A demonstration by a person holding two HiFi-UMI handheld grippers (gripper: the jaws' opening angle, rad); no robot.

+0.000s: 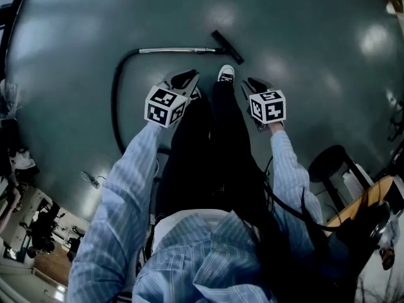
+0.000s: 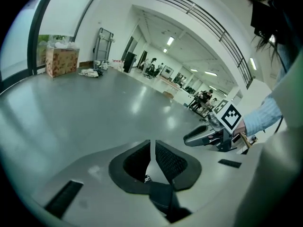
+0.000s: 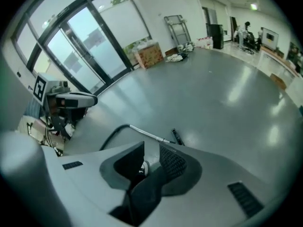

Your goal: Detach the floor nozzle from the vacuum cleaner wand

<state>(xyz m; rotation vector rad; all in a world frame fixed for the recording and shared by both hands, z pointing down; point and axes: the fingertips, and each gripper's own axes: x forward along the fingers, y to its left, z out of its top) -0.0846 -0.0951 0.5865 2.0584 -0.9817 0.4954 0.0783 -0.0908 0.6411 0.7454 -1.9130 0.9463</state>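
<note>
Holding the left gripper (image 1: 187,77) with ribbed jaws together and the right gripper (image 1: 251,84) slightly apart and empty, we see a shiny straight wand (image 1: 177,50) farther off, meeting a flat, probably plastic nozzle (image 1: 228,47).

A polished grey floor (image 1: 303,24) stretches across an open hall, ceiling lights mirrored on its surface. A cardboard box (image 2: 62,62) sits beside tall glass windows (image 3: 78,44), a folded trolley (image 2: 105,42) stands against the white wall nearby, and a round black stool (image 1: 328,161) stands at the right.
</note>
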